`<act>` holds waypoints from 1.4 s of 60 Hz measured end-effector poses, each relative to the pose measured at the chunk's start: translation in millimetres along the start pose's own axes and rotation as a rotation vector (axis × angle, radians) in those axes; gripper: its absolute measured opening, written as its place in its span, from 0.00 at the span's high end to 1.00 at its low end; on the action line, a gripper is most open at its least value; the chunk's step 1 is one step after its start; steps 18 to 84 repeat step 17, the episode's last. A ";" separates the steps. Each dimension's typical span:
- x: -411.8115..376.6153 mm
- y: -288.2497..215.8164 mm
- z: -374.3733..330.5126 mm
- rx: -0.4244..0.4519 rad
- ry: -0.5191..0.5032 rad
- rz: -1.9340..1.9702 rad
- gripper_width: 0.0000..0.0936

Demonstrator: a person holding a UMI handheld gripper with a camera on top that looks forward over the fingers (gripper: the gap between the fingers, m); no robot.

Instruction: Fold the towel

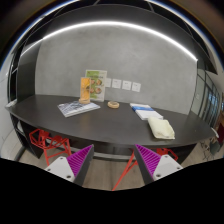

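A folded cream towel (161, 129) lies on the dark table (100, 122) near its right end, well beyond my fingers and to their right. My gripper (113, 153) is held below and in front of the table's near edge. Its fingers are wide apart, with the magenta pads (80, 158) facing each other and nothing between them.
On the table are a flat booklet (78, 108) at the left, an upright green-and-yellow card (95, 85) by the wall, a small roll (113, 104) and a blue-and-white packet (143, 110). Red chair frames (46, 140) stand under the table's near edge.
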State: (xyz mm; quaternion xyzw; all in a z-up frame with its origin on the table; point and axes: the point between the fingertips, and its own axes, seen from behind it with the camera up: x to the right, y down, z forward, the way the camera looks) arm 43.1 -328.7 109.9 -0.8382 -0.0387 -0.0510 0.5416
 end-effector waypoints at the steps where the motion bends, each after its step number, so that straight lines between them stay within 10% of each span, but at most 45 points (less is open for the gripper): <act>1: -4.0 -0.3 -3.5 0.003 -0.004 -0.005 0.11; 84: 3.9 2.7 -22.0 0.015 0.009 -0.003 0.11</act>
